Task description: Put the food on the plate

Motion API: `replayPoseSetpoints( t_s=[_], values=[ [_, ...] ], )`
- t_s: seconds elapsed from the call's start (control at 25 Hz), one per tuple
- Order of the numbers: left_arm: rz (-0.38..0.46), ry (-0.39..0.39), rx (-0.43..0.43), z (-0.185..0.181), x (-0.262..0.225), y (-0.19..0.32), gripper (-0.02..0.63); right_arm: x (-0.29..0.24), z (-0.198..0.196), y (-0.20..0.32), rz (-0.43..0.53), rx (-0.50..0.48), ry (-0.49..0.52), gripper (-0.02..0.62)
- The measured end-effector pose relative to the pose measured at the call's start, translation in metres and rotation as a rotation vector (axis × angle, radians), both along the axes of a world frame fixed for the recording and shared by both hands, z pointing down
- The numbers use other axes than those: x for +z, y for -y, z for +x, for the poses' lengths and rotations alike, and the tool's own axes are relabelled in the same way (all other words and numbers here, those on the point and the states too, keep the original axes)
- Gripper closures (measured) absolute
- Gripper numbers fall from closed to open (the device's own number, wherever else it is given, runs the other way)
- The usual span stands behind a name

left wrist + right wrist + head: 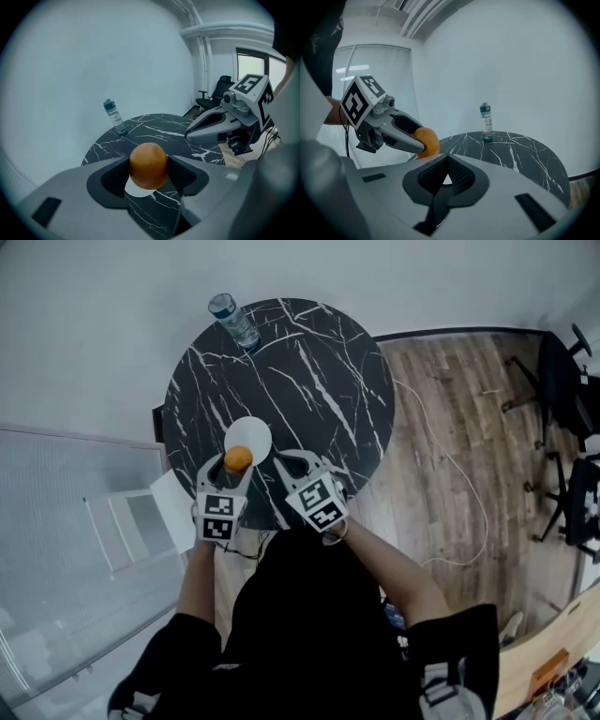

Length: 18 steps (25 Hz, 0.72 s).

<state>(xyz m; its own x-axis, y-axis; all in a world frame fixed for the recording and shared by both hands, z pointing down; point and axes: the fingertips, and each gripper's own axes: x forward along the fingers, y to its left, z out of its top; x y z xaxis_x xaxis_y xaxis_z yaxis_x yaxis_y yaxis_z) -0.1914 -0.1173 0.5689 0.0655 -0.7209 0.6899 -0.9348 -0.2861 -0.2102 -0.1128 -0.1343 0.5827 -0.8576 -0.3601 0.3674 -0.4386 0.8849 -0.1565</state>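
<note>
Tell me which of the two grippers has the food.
The left gripper: its jaws clamp the round orange fruit by the white round plate. The right gripper's jaws are shut together on nothing.

Orange food (148,165) in grey left gripper (237,468), white plate (257,431) beneath it, black white-veined table (309,362), black-and-white square markers (217,517).
</note>
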Motion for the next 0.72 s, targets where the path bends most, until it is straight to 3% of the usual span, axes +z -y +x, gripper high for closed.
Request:
replayPoseSetpoints(
  t_s=[0.2, 0.52, 0.72],
  values=[
    [-0.039, 0.059, 0.047, -0.001, 0.025, 0.004, 0.35, 0.012, 0.003, 0.009, -0.021, 0.041, -0.026, 0.598],
    [-0.103, 0.088, 0.079, -0.013, 0.065, 0.027, 0.35, 0.039, -0.004, 0.021, -0.076, 0.071, -0.051, 0.598],
    [-0.13, 0.154, 0.102, -0.03, 0.084, 0.046, 0.35, 0.048, -0.014, 0.03, -0.098, 0.068, -0.054, 0.598]
  ],
)
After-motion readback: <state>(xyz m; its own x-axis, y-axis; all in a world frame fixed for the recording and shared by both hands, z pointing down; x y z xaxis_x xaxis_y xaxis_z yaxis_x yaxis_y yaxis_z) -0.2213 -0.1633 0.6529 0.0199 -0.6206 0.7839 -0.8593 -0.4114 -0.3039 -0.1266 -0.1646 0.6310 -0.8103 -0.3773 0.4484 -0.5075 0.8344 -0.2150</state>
